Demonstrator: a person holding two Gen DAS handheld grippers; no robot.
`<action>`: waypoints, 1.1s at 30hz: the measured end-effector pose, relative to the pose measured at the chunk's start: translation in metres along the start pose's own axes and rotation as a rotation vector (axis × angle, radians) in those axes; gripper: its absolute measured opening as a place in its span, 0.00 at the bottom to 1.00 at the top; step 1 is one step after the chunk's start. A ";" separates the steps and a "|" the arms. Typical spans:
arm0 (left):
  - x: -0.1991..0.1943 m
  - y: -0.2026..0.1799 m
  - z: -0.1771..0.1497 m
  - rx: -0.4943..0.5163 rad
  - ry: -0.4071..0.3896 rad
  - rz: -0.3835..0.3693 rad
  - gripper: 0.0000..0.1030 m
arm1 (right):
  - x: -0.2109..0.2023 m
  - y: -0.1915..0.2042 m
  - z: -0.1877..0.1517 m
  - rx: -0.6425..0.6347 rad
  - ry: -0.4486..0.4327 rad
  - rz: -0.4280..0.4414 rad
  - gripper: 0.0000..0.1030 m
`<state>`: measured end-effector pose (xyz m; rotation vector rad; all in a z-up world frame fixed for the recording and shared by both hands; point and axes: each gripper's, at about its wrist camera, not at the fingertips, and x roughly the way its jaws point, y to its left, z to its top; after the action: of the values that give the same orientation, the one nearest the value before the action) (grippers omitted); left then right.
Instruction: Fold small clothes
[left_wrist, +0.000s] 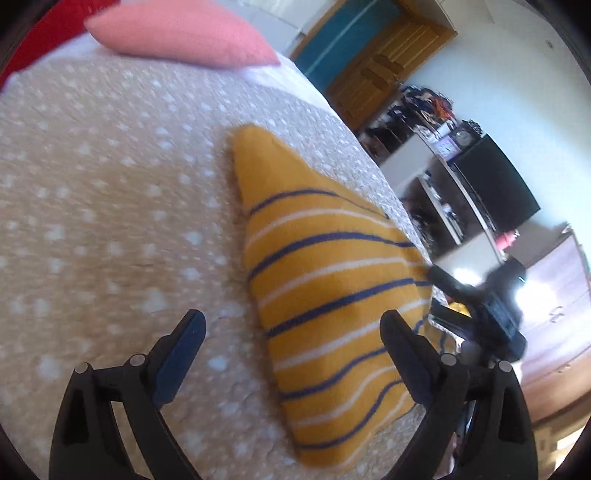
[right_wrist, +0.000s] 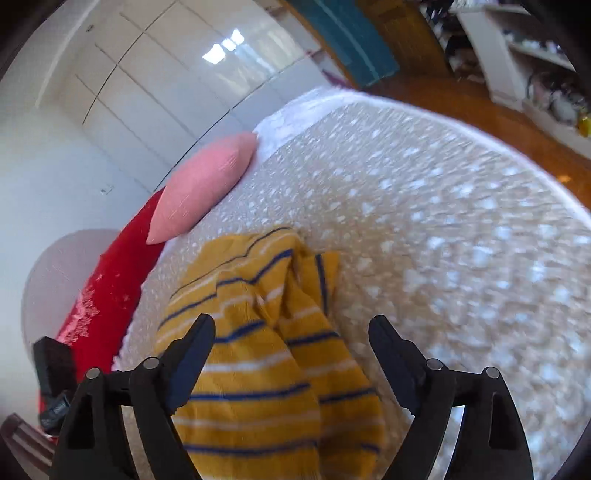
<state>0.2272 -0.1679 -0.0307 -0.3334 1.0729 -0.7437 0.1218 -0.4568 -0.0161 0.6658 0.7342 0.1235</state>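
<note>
While both views are a bit smeared, the layout is easy enough to read. Left claw (left_wrist: 291, 332) is spread wide with nothing pinched, its right finger over the edge of the mustard-yellow knit garment with navy and white stripes (left_wrist: 325, 288), its left finger (left_wrist: 181, 354) over bare bedding. That garment lies flat on the beige quilted bedspread with white dots (left_wrist: 110, 192), in a long wedge shape running from about 12 o'clock near the middle of the left wrist view down to about 5 o'clock.

Right claw (right_wrist: 291, 332) is spread open too, gripping nothing; the striped cloth sits between and under its fingers but the pads aren't pressing on it. From that side the garment (right_wrist: 266, 369) looks rumpled, with a fold ridge down its middle and a bunched bit at the far end.

Salmon-pink cushion (right_wrist: 203, 188) sits at the head of the bed, roughly 10 o'clock from the garment in the right view, well apart from it. Next to it there's a red cushion with white embroidery (right_wrist: 107, 288). Glossy white wardrobe doors (right_wrist: 166, 74) are behind the bed, and wooden floor (right_wrist: 480, 110) shows past the far edge.
</note>
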 end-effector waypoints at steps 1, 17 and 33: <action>0.014 0.000 0.002 -0.004 0.033 -0.033 0.92 | 0.013 -0.004 0.002 0.024 0.036 0.010 0.87; -0.001 -0.028 0.053 0.098 -0.003 0.100 0.72 | 0.050 0.065 0.039 -0.068 0.013 0.239 0.42; -0.084 -0.019 -0.028 0.053 -0.226 0.343 0.83 | -0.016 0.109 0.003 -0.200 -0.153 0.119 0.61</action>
<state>0.1731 -0.1203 0.0239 -0.1760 0.8652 -0.4160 0.1253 -0.3779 0.0603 0.5210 0.5274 0.2495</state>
